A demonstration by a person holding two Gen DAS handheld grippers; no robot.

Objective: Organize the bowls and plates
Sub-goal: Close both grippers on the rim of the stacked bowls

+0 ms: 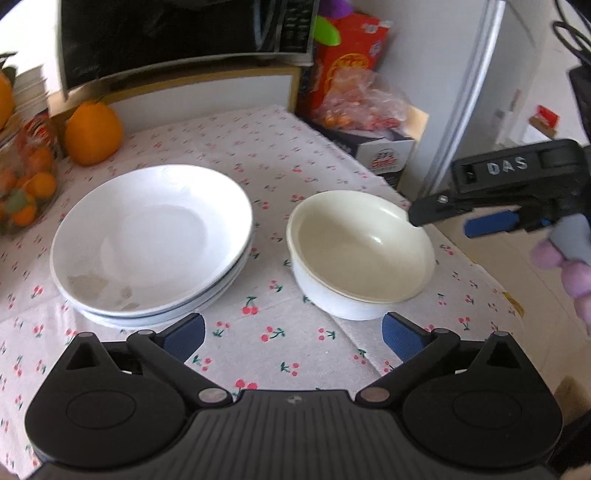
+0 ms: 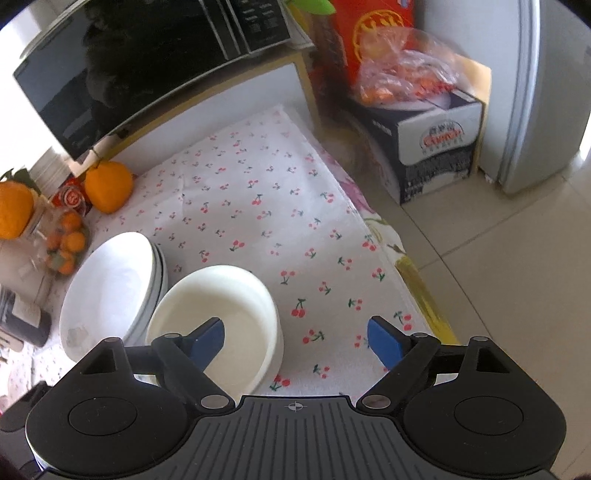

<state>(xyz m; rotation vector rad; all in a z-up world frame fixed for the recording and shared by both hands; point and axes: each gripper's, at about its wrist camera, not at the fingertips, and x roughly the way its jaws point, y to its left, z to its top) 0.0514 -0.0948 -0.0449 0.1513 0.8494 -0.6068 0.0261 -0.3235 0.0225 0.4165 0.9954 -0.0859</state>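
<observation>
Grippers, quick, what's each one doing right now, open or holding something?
Left gripper: open, holding nothing, above the tablecloth.
Right gripper: open, holding nothing; one finger over the bowl.

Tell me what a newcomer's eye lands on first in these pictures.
First the stack of white plates on the cherry-print tablecloth, with the cream bowl right beside it. Then the big orange fruit behind the plates, under the black microwave. Both tongs are open, the right tongs hanging over the bowl's rim.

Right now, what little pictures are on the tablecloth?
Small red cherries with green stems on a white tablecloth. The right wrist view shows them best.
</observation>
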